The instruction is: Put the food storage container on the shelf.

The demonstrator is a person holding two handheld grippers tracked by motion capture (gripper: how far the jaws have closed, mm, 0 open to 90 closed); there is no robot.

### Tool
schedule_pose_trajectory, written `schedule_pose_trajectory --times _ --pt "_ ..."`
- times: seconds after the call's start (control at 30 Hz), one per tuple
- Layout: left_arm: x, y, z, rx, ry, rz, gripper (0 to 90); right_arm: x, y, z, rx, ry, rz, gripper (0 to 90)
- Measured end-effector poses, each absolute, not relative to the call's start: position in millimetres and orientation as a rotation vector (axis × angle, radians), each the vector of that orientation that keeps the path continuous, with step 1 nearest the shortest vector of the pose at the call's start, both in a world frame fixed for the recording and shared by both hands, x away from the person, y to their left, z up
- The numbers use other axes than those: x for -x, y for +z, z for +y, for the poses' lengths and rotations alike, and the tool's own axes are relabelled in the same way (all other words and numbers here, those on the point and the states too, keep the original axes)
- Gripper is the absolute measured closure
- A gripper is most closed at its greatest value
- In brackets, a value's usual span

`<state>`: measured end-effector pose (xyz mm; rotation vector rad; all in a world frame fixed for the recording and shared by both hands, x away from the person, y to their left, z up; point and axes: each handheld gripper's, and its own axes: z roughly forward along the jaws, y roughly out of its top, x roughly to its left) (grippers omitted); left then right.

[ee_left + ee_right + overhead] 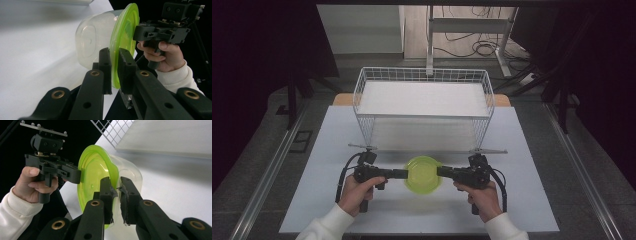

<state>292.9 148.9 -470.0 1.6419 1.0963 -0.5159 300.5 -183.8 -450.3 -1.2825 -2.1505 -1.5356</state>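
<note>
You hold a clear plastic container [423, 175] with a green lid [124, 37] between your two grippers, above the white table [327, 150] just in front of the wire basket [362, 87]. Your left gripper [114, 66] has its jaws nearly closed, pinching the lid's rim on one side. Your right gripper [115, 192] is clamped tight on the rim at the opposite side. In both gripper views the container shows side-on, lid edge toward the jaws.

Left gripper [114, 66]: jaws clamped on green lid's [125, 37] rim
Container [96, 41]: clear, tipped sideways above white table [32, 57]
Right gripper [140, 33]: grips lid's far rim
</note>
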Motion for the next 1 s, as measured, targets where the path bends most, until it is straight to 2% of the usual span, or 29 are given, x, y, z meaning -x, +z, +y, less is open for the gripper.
schedule_pose_trajectory --times 1.0 --pt "-316.1 -433.0 150.8 -1.627 -0.469 1.063 83.1 -323.5 -410.7 -182.0 1.248 -1.596 -2.186 80.0"
